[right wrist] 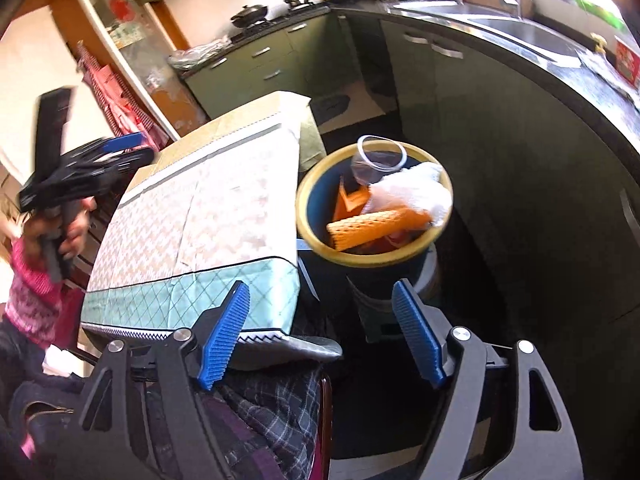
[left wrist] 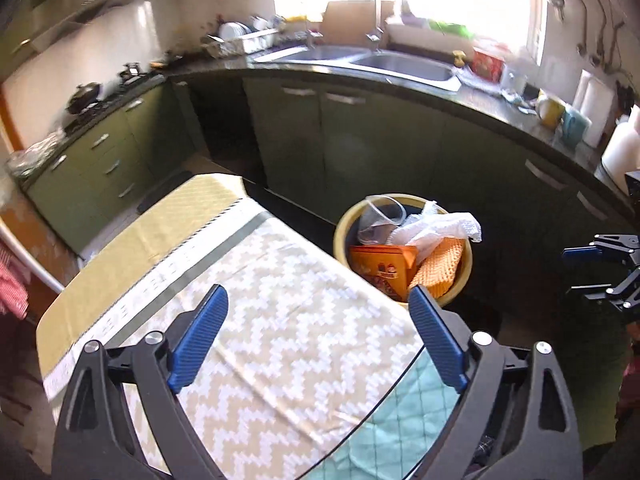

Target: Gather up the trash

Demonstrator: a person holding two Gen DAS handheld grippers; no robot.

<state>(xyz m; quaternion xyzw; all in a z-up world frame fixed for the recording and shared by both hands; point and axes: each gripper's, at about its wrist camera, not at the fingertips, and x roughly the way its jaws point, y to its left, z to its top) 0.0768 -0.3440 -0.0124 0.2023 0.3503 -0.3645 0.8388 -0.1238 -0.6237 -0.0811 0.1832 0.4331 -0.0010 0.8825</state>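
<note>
A round bin with a yellow rim (left wrist: 341,224) stands beside the table's far right corner; it also shows in the right wrist view (right wrist: 308,192). In it lie a clear plastic cup (left wrist: 378,216), crumpled white paper (left wrist: 436,226), an orange box (left wrist: 382,268) and an orange waffle-textured cloth (left wrist: 440,266). My left gripper (left wrist: 318,304) is open and empty above the table, left of the bin. My right gripper (right wrist: 320,300) is open and empty, below the bin beside the table's near corner. The left gripper also shows in the right wrist view (right wrist: 100,156).
The table (left wrist: 248,312) has a beige zigzag cloth with a mint quilted edge (right wrist: 192,300). Green kitchen cabinets (left wrist: 360,148) and a dark counter with a steel sink (left wrist: 400,64) curve behind the bin. A plaid-covered chair (right wrist: 272,412) sits under my right gripper.
</note>
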